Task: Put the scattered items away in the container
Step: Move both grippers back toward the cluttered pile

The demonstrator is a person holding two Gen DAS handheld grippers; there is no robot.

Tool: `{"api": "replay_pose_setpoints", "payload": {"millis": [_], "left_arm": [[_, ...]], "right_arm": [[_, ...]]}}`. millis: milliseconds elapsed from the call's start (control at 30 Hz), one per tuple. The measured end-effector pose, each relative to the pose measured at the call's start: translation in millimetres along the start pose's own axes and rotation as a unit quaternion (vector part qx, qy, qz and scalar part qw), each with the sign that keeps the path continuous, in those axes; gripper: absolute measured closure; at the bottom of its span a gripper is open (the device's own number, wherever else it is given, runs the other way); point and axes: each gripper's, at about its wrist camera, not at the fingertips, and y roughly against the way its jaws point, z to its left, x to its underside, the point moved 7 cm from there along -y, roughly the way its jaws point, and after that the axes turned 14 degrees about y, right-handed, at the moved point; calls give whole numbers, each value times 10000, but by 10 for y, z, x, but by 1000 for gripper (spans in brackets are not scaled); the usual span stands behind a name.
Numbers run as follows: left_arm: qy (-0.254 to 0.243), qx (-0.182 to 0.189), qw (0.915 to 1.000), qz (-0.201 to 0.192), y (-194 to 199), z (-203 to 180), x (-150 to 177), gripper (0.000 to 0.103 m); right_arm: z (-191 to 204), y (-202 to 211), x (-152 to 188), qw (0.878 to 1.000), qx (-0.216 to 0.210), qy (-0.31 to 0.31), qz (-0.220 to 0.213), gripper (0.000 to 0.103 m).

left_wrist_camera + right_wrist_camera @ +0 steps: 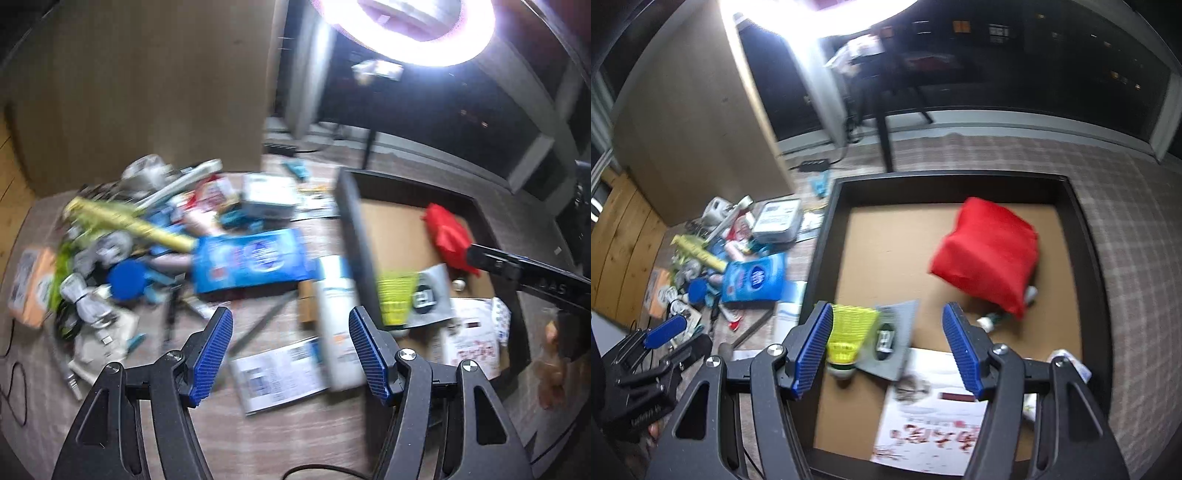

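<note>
Carpet; shuttlecock [849,334] in box [1086,236], cork approx. toward camera.

L wrist cam looks steeply down over the clutter [147,236], box [354,236] at its right. R wrist cam sits above the box [827,236], clutter [738,258] left. Both share box and pile.

The place looks like a room in a home. A checked carpet [1126,206] covers the floor, and wood plank flooring [624,236] shows beside it. A tall wooden cabinet [147,92] stands behind a pile of household clutter [122,236]. A bright ring light [406,33] on a stand and a dark window [1052,55] suggest evening.
</note>
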Motion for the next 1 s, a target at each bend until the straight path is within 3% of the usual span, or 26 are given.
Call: {"api": "replay_pose_setpoints", "payload": {"millis": [333, 500, 700, 800, 933, 1000], "left_arm": [[1040, -688, 9922, -27, 159, 1481, 59, 45], [1314, -815, 9880, 57, 176, 1924, 122, 47], [1066, -601, 9922, 221, 107, 1879, 157, 52], [618, -412, 9967, 326, 14, 1644, 157, 54], [40, -180, 9984, 525, -160, 1366, 148, 58], [-162, -120, 9978, 626, -254, 1272, 155, 58]], "right_arm": [[869, -201, 9, 9973, -539, 458, 210, 42], [1346, -309, 32, 9940, -780, 706, 303, 43], [1742, -577, 88, 9903, -964, 698, 714, 51], [1826, -760, 127, 9884, -1043, 443, 1009, 57], [1873, -1052, 219, 9864, -845, 141, 1406, 71], [1868, -1166, 275, 9849, -762, -97, 1552, 71]]}}
